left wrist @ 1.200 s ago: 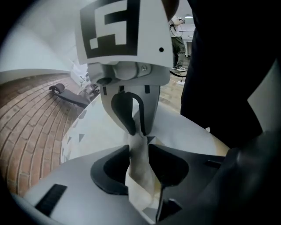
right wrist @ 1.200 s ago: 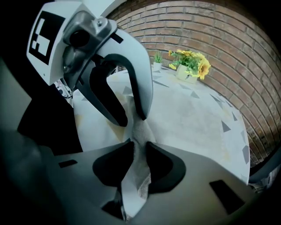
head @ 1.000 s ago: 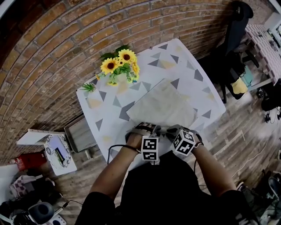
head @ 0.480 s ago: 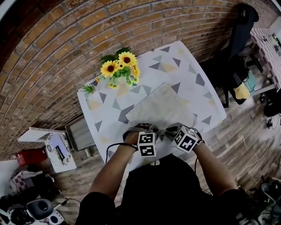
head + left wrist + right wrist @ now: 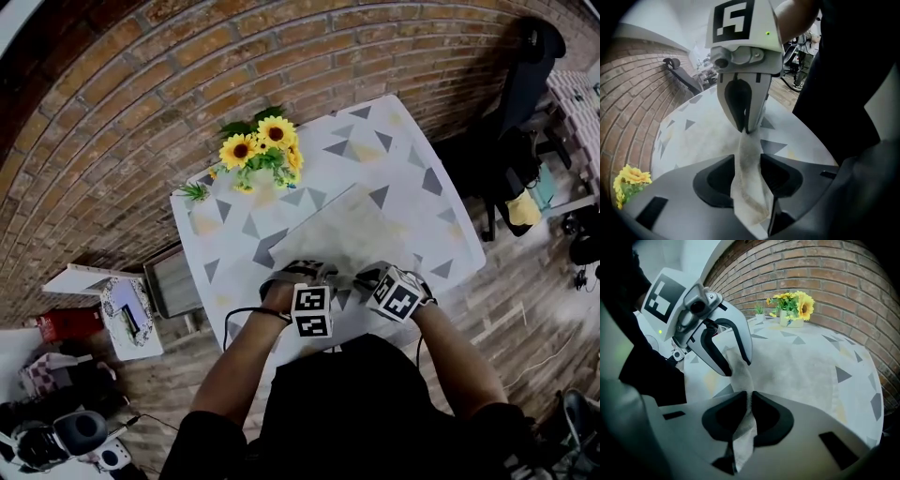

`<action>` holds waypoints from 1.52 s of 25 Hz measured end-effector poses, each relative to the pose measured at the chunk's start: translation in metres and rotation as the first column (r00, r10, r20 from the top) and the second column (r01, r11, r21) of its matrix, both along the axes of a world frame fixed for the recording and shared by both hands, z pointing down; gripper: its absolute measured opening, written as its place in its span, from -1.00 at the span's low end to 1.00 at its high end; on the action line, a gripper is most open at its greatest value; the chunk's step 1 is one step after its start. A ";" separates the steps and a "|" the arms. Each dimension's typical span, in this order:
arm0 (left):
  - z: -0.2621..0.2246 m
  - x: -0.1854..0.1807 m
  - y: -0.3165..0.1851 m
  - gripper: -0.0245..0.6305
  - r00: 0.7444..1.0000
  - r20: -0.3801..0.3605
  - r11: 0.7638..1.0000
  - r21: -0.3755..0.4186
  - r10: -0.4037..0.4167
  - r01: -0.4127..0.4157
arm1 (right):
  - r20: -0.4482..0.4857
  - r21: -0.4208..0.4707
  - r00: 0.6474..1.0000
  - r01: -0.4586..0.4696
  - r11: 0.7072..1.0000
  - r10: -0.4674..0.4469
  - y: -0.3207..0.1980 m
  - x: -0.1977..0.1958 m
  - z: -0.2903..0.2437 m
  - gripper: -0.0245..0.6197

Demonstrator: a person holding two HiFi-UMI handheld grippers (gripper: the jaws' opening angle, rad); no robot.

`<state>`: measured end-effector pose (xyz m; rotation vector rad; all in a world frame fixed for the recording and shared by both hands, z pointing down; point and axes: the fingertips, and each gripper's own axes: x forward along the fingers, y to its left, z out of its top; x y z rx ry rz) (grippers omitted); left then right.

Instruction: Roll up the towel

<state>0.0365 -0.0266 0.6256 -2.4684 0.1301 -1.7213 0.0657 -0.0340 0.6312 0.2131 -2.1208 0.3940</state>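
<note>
A pale beige towel (image 5: 349,232) lies spread on the white table (image 5: 412,155) with grey and yellow triangles. Both grippers sit side by side at its near edge. My left gripper (image 5: 298,277) (image 5: 747,173) has a lifted strip of towel (image 5: 749,187) running through its jaws. Those jaws have just been opening and stand apart, loose round the cloth. My right gripper (image 5: 371,277) (image 5: 751,414) has just been closing and pinches the towel's raised edge (image 5: 743,427) tightly. Each gripper view shows the other gripper close ahead on the same fold.
A vase of sunflowers (image 5: 260,150) stands at the table's far left corner against the brick wall. A black chair (image 5: 523,89) is at the right. A metal crate (image 5: 169,281) and clutter lie on the wooden floor at the left.
Both grippers have moved a little away from the body, further over the towel's near edge. The left gripper has rolled slightly and its jaws stand wider.
</note>
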 end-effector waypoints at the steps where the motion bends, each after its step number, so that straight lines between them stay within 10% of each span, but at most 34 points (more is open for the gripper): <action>1: 0.001 0.002 0.001 -0.39 1.000 0.009 1.000 0.004 0.011 -0.011 | 0.003 0.000 1.000 0.005 1.000 -0.005 -0.002 0.000 0.000 -0.75; 14: 0.017 -0.006 -0.012 -0.58 0.986 -0.005 0.978 -0.126 -0.165 0.163 | 0.059 0.205 0.987 0.132 0.970 -0.147 0.000 0.001 -0.031 -0.65; 22: 0.012 -0.002 0.010 -0.75 0.990 -0.086 0.958 -0.273 -0.115 0.088 | -0.117 0.228 0.988 0.128 0.965 -0.104 0.015 -0.002 -0.002 -0.35; 26: 0.007 0.000 0.025 -0.76 0.989 -0.132 0.954 -0.298 -0.073 0.030 | -0.143 0.188 0.988 0.092 0.978 -0.066 0.027 0.007 0.007 -0.59; 38: -0.023 0.003 0.039 -0.42 0.983 -0.143 0.993 0.048 0.115 -0.109 | -0.127 -0.013 0.991 -0.051 0.999 0.049 0.033 0.009 0.011 -0.76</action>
